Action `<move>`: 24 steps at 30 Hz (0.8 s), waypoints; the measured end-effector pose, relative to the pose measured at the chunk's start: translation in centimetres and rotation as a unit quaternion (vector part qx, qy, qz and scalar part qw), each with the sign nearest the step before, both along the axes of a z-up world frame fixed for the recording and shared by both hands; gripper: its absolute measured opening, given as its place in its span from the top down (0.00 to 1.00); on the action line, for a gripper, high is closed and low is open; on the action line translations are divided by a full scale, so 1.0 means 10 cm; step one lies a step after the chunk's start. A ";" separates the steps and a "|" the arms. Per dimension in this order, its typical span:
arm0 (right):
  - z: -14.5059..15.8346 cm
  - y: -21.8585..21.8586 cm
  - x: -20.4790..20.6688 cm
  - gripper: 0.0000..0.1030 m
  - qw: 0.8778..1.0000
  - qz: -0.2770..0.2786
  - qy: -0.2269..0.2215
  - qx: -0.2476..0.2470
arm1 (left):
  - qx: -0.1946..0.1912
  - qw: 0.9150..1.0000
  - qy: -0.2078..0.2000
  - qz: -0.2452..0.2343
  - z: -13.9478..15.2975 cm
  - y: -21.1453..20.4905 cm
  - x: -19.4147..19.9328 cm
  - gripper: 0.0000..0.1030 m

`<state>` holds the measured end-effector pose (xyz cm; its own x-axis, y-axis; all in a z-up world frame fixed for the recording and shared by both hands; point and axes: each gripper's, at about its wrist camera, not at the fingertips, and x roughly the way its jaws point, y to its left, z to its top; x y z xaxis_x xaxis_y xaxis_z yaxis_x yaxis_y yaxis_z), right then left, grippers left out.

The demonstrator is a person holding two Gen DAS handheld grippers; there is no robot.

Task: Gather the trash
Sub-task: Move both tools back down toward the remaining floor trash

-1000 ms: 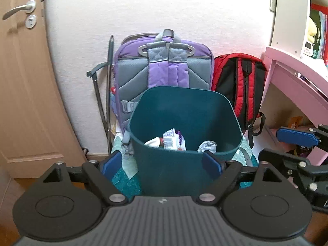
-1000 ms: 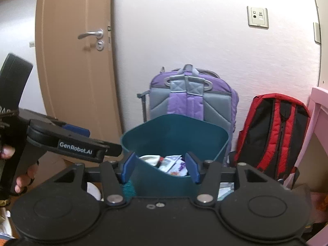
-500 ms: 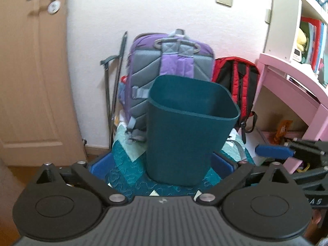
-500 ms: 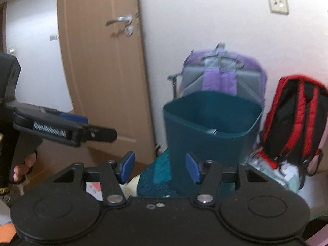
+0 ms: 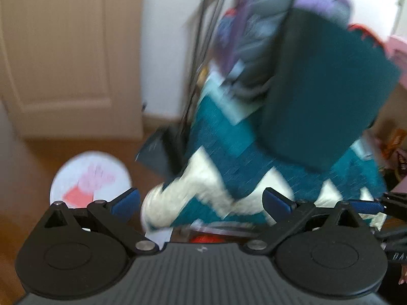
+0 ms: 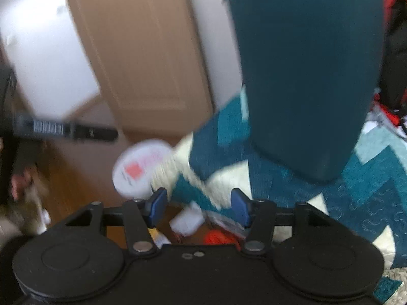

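Left wrist view: left gripper (image 5: 201,200) jaws spread wide and empty over a blurred rug (image 5: 223,157), white disc (image 5: 90,178) beyond its left jaw, bin (image 5: 328,96) farther; right gripper (image 6: 199,206) jaws apart, empty, scraps (image 6: 187,219) between them, bin (image 6: 307,76) beyond.

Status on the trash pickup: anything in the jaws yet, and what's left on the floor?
Done: nothing confirmable; the teal bin stands on the rug, its inside hidden. In hand: nothing. The left gripper and right gripper both have open, empty jaws. Left: a round white lid or plate, a white scrap and something red-orange lie on the floor, blurred.
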<state>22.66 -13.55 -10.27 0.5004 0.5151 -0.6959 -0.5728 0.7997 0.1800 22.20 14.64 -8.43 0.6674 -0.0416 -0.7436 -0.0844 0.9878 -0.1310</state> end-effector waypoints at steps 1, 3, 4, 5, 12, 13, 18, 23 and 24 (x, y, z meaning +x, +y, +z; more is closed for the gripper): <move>-0.14 0.07 0.02 0.46 1.000 0.001 -0.001 -0.020 | 0.000 1.000 0.013 0.007 -0.13 0.08 0.03 0.00; -0.42 0.16 0.03 0.46 0.999 0.003 0.006 -0.045 | 0.004 0.999 0.041 0.022 -0.42 0.23 0.07 0.00; -0.55 0.20 0.04 0.46 0.999 0.003 0.014 -0.051 | 0.005 0.998 0.054 0.029 -0.56 0.30 0.09 0.00; -0.69 0.23 0.05 0.46 0.998 0.005 0.025 -0.053 | 0.007 0.997 0.067 0.034 -0.70 0.38 0.10 0.00; -1.65 0.64 0.25 0.46 0.991 0.024 0.086 -0.097 | 0.021 0.983 0.167 0.073 -1.78 0.80 0.19 0.00; -1.75 0.69 0.28 0.46 0.990 0.029 0.092 -0.102 | 0.014 0.980 0.181 0.080 -1.91 0.85 0.21 0.00; -2.31 0.96 0.45 0.46 0.982 0.052 0.119 -0.134 | -0.015 0.963 0.238 0.124 -2.59 1.05 0.33 0.00; -2.84 1.18 0.63 0.46 0.975 0.066 0.145 -0.158 | -0.011 0.953 0.273 0.135 -3.13 1.10 0.45 0.00; -2.94 1.22 0.66 0.46 0.973 0.068 0.151 -0.163 | -0.014 0.950 0.279 0.139 -3.22 1.12 0.46 0.00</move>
<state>29.28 -1.35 -39.68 0.1902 0.2901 -0.9379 -0.6374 0.7631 0.1068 26.79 25.83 -40.67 0.1570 0.0543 -0.9861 -0.4053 0.9141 -0.0142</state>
